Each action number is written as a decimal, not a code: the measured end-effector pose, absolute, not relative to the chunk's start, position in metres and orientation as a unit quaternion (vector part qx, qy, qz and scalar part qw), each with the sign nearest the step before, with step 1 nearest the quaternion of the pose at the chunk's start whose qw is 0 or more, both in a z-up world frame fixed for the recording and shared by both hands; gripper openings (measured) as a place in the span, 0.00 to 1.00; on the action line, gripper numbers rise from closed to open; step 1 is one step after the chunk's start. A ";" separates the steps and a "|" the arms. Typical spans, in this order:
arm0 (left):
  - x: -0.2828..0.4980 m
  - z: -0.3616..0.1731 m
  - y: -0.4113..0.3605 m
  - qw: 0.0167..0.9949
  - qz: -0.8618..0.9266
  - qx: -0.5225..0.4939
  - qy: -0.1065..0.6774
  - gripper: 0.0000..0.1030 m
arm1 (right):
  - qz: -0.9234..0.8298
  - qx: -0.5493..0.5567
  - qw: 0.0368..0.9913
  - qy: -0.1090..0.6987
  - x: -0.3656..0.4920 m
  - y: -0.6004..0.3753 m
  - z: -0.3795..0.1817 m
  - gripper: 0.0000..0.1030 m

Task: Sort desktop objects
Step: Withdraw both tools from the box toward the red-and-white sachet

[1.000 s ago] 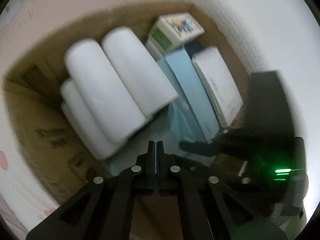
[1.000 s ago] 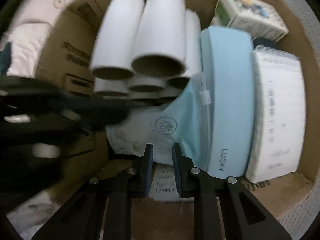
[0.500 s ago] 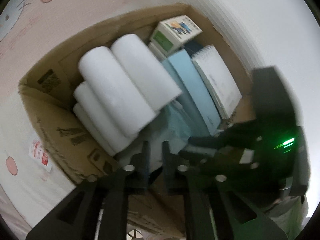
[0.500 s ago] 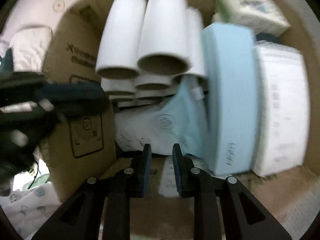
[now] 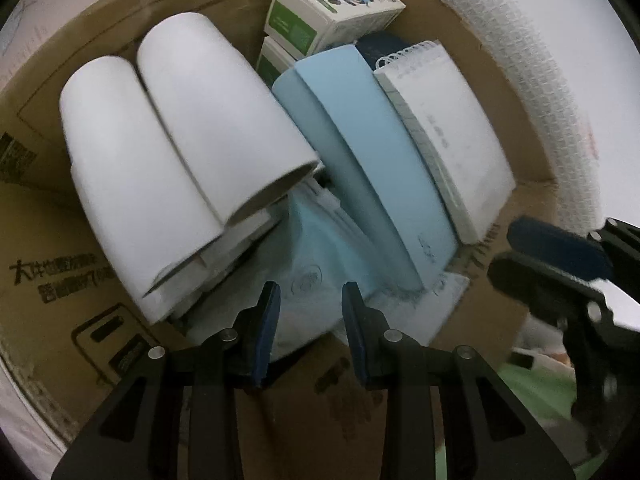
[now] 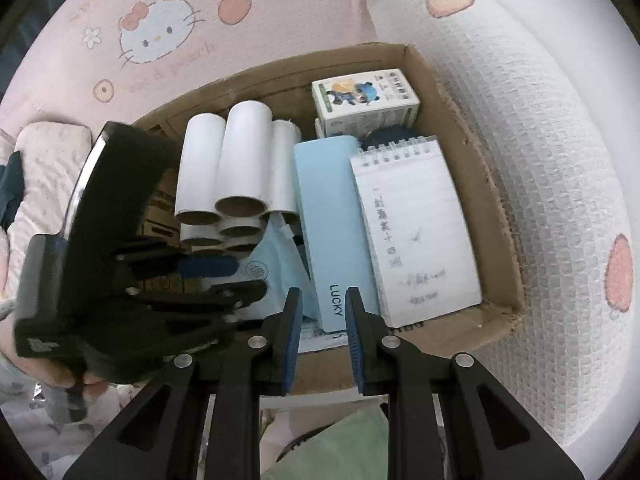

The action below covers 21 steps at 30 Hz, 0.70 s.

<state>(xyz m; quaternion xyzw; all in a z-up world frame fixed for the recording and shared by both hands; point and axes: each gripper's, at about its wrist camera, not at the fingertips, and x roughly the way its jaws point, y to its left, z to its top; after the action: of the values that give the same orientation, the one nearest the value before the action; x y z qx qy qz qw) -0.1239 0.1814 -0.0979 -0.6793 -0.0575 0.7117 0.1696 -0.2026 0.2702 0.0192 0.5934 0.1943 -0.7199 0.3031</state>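
On pink cartoon bedding (image 6: 160, 40), inside a cardboard box (image 6: 494, 208): found the blue face mask (image 5: 320, 248) just beyond the left claw (image 5: 310, 292), jaws opening, pressed on nothing. Saw the right claw (image 6: 323, 294) almost shut, empty. Judged the mask soft, light and floppy; best pinched at its near edge.

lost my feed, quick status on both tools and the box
Left tool opening over the blue face mask, nothing gripped. Right tool shut, empty, above the cardboard box.
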 end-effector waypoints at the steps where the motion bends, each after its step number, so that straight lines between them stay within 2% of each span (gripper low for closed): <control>1: -0.124 -0.101 0.186 0.167 0.710 -0.683 -0.051 0.33 | -0.718 0.594 0.305 0.196 -0.197 0.270 0.013 0.17; 5: -0.130 -0.112 0.197 0.150 0.703 -0.694 -0.043 0.33 | -0.719 0.592 0.293 0.215 -0.182 0.242 -0.026 0.17; 11: -0.142 -0.125 0.206 0.146 0.685 -0.711 -0.054 0.34 | -0.734 0.584 0.276 0.208 -0.191 0.246 -0.020 0.18; 15: -0.143 -0.133 0.212 0.151 0.681 -0.714 -0.048 0.38 | -0.744 0.578 0.270 0.199 -0.193 0.249 -0.010 0.18; 17: -0.140 -0.132 0.221 0.160 0.682 -0.713 -0.025 0.46 | -0.744 0.578 0.269 0.198 -0.193 0.246 -0.012 0.18; 21: -0.131 -0.120 0.229 0.162 0.692 -0.703 0.003 0.46 | -0.743 0.580 0.265 0.203 -0.190 0.236 -0.022 0.18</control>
<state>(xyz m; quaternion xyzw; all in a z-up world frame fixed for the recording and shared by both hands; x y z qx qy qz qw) -0.1314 0.2291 -0.1200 -0.7033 0.0026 0.6922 0.1620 -0.1900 0.2360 -0.0215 0.5803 0.2033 -0.7429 0.2646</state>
